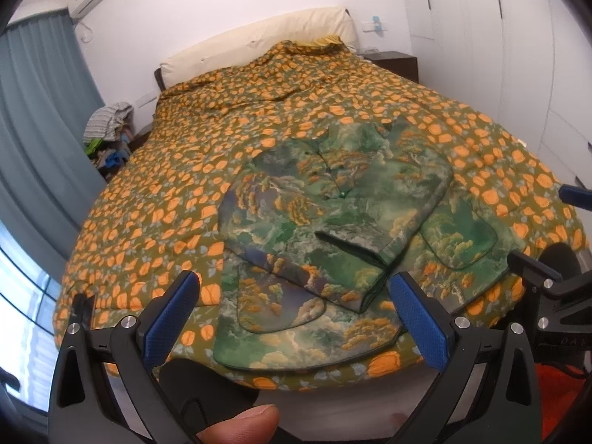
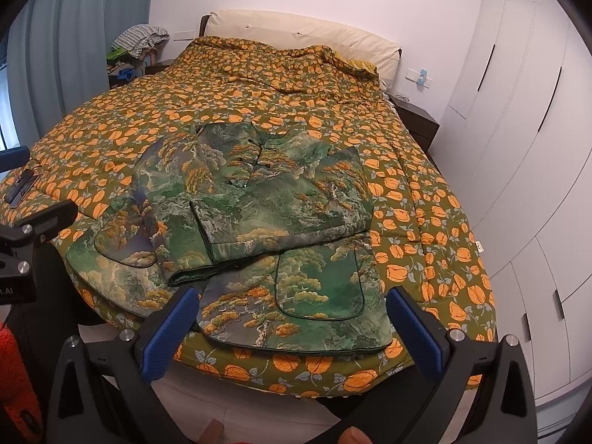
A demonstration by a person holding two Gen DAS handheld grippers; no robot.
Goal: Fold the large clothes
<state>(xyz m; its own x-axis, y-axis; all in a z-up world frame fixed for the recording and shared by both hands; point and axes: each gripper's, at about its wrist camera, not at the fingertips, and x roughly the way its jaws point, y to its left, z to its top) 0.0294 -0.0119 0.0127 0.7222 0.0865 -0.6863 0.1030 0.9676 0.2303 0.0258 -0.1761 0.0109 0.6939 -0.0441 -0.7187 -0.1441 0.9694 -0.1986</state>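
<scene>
Lying near the foot of the bed point(image 1: 155, 170), on the orange-flowered quilt point(image 2: 111, 125), a green landscape-print jacket point(image 2: 266, 199) has both sleeves folded across its front. Left hand-held gripper point(image 1: 294, 318) and right hand-held gripper point(image 2: 292, 327) hover just short of its hem, each spread wide, gripping nothing.

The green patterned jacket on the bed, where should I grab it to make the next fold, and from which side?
Probably take the green jacket by its bottom hem, one near corner per hand-held gripper, left and right. Come from the foot of the bed, low and level: both sleeves are already folded across the body, and the flat, unfolded hem lies nearest, facing both open grippers.
</scene>
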